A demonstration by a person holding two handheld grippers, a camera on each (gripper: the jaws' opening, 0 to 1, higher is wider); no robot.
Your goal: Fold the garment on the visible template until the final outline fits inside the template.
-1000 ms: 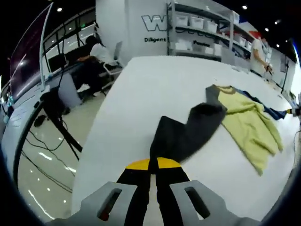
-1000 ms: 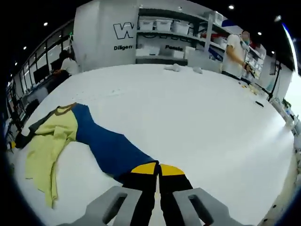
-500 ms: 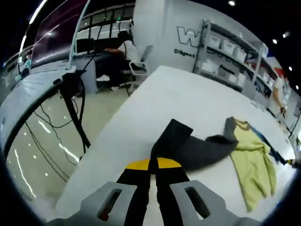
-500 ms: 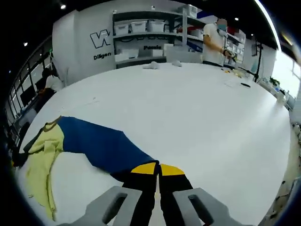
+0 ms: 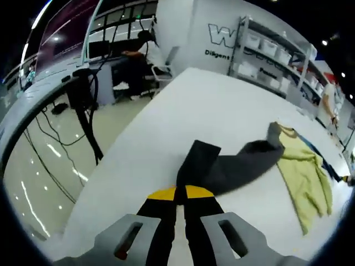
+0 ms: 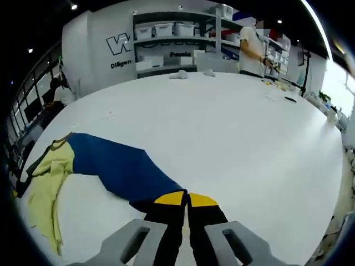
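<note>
The garment is a shirt with a yellow-green body (image 5: 305, 169), a dark grey sleeve (image 5: 233, 169) and a blue sleeve (image 6: 119, 172), lying on a large white table (image 6: 233, 138). My left gripper (image 5: 180, 194) is shut on the cuff end of the grey sleeve, which stretches away to the right toward the body. My right gripper (image 6: 187, 197) is shut on the end of the blue sleeve, which runs left to the yellow-green body (image 6: 44, 185). The collar (image 6: 60, 141) has a brownish trim. No template outline is discernible on the table.
The table's left edge (image 5: 119, 144) drops to a glossy floor with a tripod (image 5: 83, 105) and cables. A seated person (image 5: 136, 55) works at a desk behind. Shelving with bins (image 6: 177, 39) and a standing person (image 6: 255, 50) lie beyond the table. Small items (image 6: 288, 100) rest far right.
Both views shifted only slightly. The grey sleeve looks a bit more stretched out from the left gripper. The blue sleeve stays pulled taut; both grippers keep their hold.
</note>
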